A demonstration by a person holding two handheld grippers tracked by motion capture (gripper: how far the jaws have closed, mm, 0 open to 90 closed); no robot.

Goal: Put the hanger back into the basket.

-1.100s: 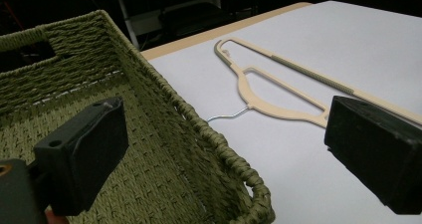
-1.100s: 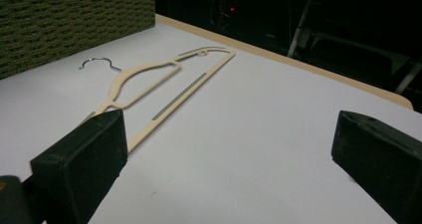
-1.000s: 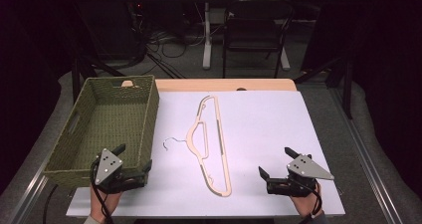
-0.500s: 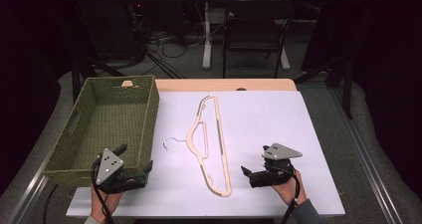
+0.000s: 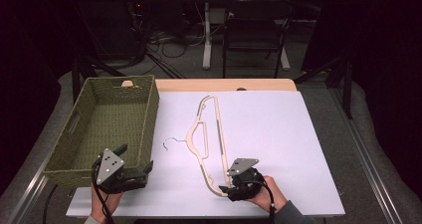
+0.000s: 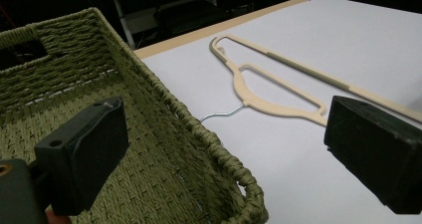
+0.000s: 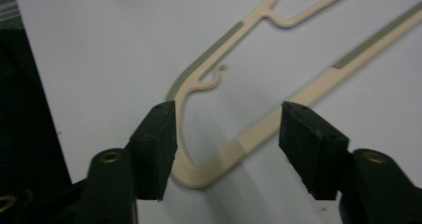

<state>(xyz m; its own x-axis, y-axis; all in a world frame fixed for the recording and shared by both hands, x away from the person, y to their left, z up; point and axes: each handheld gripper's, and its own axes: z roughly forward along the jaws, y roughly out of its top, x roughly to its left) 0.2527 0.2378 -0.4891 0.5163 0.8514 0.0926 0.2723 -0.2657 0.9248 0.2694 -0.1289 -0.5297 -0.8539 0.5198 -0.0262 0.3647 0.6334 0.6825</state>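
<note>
Cream plastic clothes hanger with thin metal hook (image 5: 206, 139) flat on white table sheet (image 5: 278, 134), long axis running away from near edge, hook pointing toward olive woven rectangular basket (image 5: 107, 122). Near rounded end of hanger at lower middle of sheet, far end close to bare wooden strip at table's back. Grey-green grip strips on both hanger arms, seen in right gripper view (image 7: 206, 59).

Right gripper (image 5: 233, 188) at hanger's near end, held in a hand (image 5: 266, 194) from bottom edge. Jaws part-way apart, just been closing. In right gripper view, rounded hanger corner (image 7: 199, 171) between the two black pads (image 7: 159, 144); left pad just beside hanger's outer edge, right pad clear of bar, a gap showing. Not clamped; touching at left pad, cannot tell.

Left gripper (image 5: 137, 174) at basket's near right corner, low over sheet edge, grey three-cornered plate on top. Jaws wide apart, nothing between. In left gripper view, basket rim (image 6: 199, 134) running between the pads (image 6: 89, 149), hanger (image 6: 278, 99) farther off on sheet, well apart from this gripper.

Basket on table's left, beside sheet, empty interior visible.
</note>
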